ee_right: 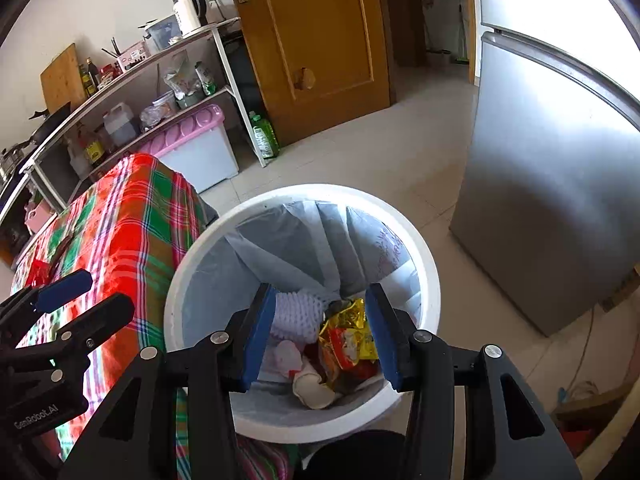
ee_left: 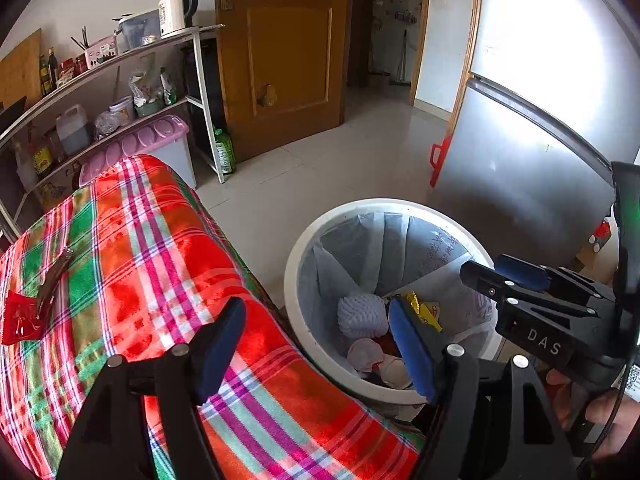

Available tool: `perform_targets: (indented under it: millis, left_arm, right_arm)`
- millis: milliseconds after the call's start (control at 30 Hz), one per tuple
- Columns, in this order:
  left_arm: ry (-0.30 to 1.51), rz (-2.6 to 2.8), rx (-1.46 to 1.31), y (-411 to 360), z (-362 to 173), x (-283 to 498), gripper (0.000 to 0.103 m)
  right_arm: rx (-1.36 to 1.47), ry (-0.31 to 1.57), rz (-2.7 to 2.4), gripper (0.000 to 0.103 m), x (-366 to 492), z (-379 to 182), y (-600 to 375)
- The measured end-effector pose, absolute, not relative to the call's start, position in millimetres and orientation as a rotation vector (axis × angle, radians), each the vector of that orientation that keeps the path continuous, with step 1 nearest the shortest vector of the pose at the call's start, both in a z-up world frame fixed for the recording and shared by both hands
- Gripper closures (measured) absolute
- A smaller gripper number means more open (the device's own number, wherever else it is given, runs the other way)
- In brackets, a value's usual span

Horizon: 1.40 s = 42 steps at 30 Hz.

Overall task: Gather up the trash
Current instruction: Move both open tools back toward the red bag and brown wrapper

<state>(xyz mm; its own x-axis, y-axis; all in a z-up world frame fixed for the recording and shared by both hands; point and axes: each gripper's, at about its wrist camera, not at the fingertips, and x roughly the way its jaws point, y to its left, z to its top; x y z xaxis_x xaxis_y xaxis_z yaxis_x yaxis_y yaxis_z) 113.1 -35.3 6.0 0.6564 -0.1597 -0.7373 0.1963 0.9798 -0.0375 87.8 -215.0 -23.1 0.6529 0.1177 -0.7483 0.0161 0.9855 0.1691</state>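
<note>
A white trash bin point(ee_right: 428, 280) with a grey liner stands on the floor beside the table; it also shows in the left wrist view point(ee_left: 304, 236). Inside lie a white foam net point(ee_right: 300, 312), a yellow-red snack wrapper point(ee_right: 348, 336) and crumpled paper point(ee_right: 312, 392). My right gripper point(ee_right: 322, 336) is open and empty above the bin's opening. My left gripper point(ee_left: 316, 344) is open and empty, over the table's edge next to the bin. A red wrapper point(ee_left: 18, 320) and a dark wrapper point(ee_left: 54, 276) lie on the plaid tablecloth point(ee_left: 160, 248) at the far left.
A metal shelf point(ee_left: 120, 60) with bottles, a kettle and a lilac-lidded box point(ee_left: 160, 140) stands behind the table. A wooden door point(ee_left: 288, 40) is at the back. A silver fridge point(ee_left: 540, 140) stands right of the bin. The floor between them is pale tile.
</note>
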Motion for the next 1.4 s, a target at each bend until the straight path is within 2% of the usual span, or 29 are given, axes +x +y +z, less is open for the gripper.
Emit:
perform_targets:
  millis: [467, 767, 1400]
  left_arm:
    - [0.727, 0.044, -0.009, 74, 35, 83, 0.025]
    - [0.717, 0.171, -0.052, 139, 33, 71, 0.024]
    - [0.789, 0.298, -0.239, 274, 7, 72, 0.024]
  right_arm:
    - [0.108, 0.778, 0.263, 0.055, 90, 13, -119]
    - [0.043, 0.768, 0.388, 0.055, 101, 21, -42]
    - [-0.042, 0.858, 0.575, 0.055, 143, -3, 87]
